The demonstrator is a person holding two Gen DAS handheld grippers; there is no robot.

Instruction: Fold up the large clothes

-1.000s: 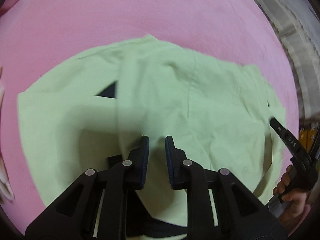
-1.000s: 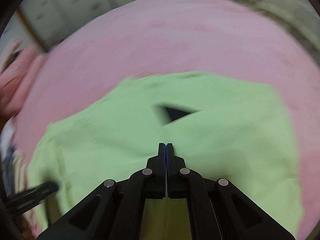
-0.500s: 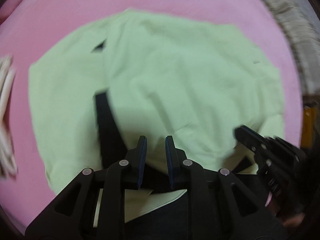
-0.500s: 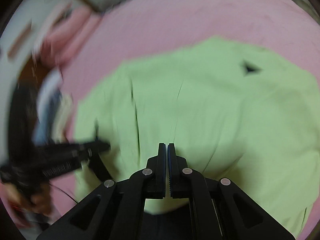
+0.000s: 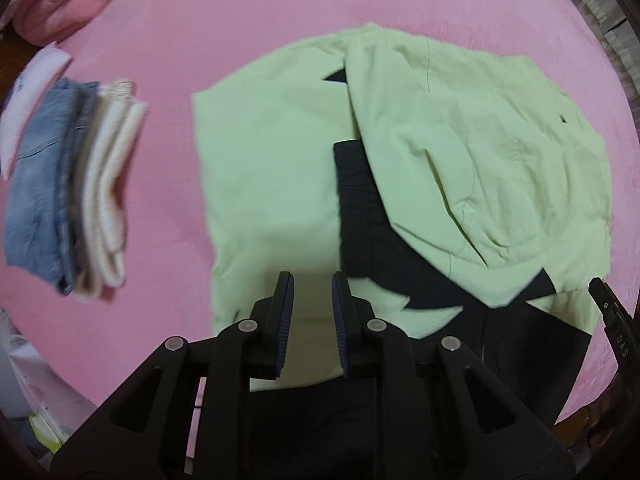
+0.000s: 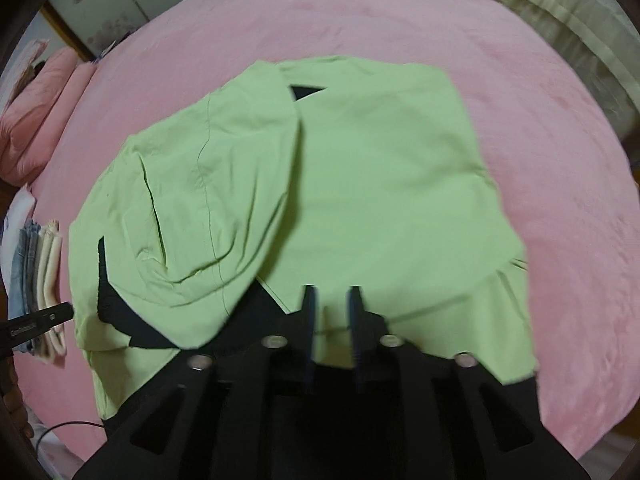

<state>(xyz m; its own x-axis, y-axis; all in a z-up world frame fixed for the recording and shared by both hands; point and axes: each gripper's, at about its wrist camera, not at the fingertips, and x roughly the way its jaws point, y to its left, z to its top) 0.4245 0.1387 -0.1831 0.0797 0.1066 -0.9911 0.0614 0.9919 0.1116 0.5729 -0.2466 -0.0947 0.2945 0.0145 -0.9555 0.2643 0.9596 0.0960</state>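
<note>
A large light-green garment with a black lining [image 5: 360,216] lies spread on the pink bed [image 5: 224,28]; one green part [image 5: 472,160] is folded over it. In the right wrist view the same garment [image 6: 384,184] has its folded part [image 6: 208,200] on the left. My left gripper [image 5: 312,304] is open and empty above the garment's near edge. My right gripper [image 6: 331,312] is open and empty above the near hem; its tip shows in the left wrist view [image 5: 612,320].
A stack of folded clothes, denim and cream [image 5: 72,200], sits on the bed to the left, also in the right wrist view [image 6: 36,272]. Pink pillows [image 6: 36,120] lie at the far left. A pale green quilt [image 6: 560,8] is at the far right.
My right gripper has opened and let go of the green part, which now lies folded over the garment. Both grippers have drawn back toward the near edge.
</note>
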